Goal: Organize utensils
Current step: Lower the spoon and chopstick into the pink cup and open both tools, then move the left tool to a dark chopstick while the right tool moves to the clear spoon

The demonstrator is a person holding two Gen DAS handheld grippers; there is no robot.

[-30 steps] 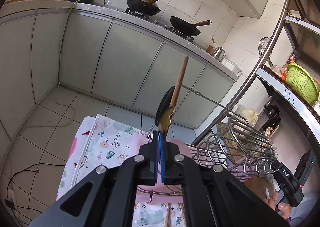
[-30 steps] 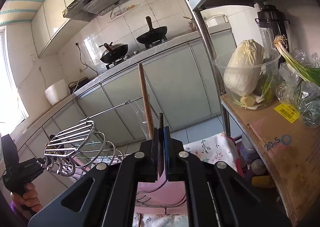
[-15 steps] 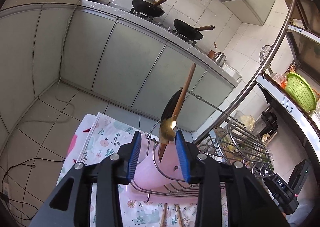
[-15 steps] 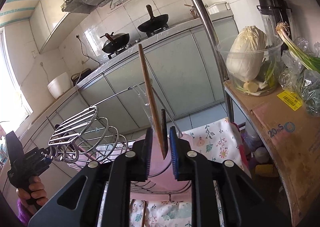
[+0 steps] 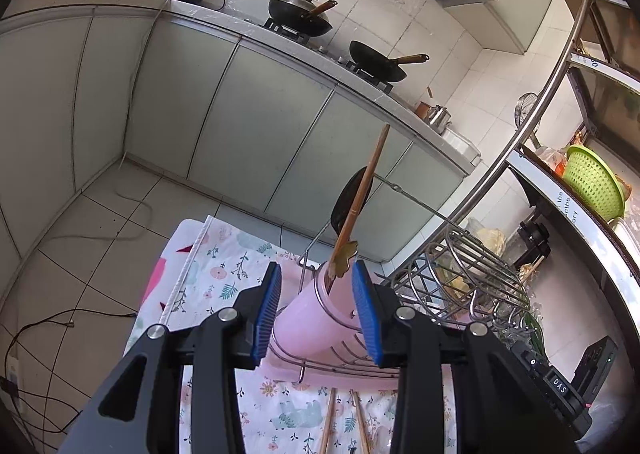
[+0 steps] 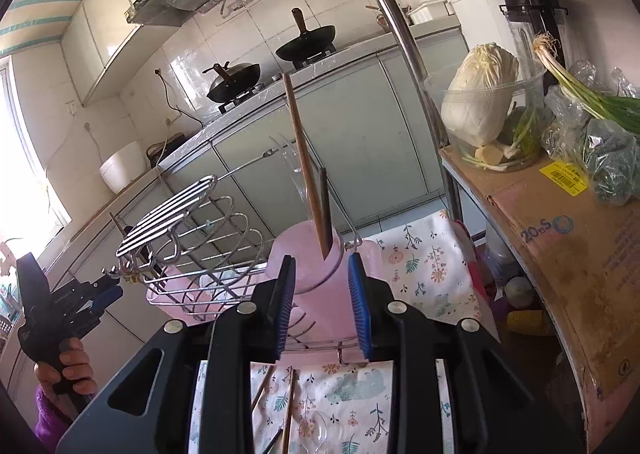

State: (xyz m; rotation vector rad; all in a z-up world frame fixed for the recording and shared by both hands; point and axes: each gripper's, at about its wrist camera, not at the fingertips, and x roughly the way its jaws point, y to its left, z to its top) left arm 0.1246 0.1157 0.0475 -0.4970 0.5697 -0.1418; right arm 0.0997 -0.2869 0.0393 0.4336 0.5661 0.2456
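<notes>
A pink utensil cup (image 5: 316, 314) (image 6: 308, 270) sits in a wire dish rack (image 5: 460, 282) (image 6: 192, 226) on a floral cloth. A wooden-handled spatula (image 5: 360, 198) stands upright in the cup; in the right wrist view its wooden handle (image 6: 304, 170) stands beside a dark utensil (image 6: 325, 206). My left gripper (image 5: 316, 310) is open and empty, jaws either side of the cup. My right gripper (image 6: 322, 302) is open and empty just before the cup. Chopsticks (image 5: 344, 422) (image 6: 276, 394) and a clear spoon (image 6: 316, 430) lie on the cloth below.
A metal shelf pole (image 5: 516, 150) (image 6: 412, 66) rises to the right of the rack. A cardboard box (image 6: 568, 254) with cabbage and greens stands at right. A green colander (image 5: 592, 182) sits on the shelf. Kitchen cabinets and woks are behind.
Both grippers opened fully and drew back from the cup, releasing the spatula and the dark utensil, which now stand in the pink cup.
</notes>
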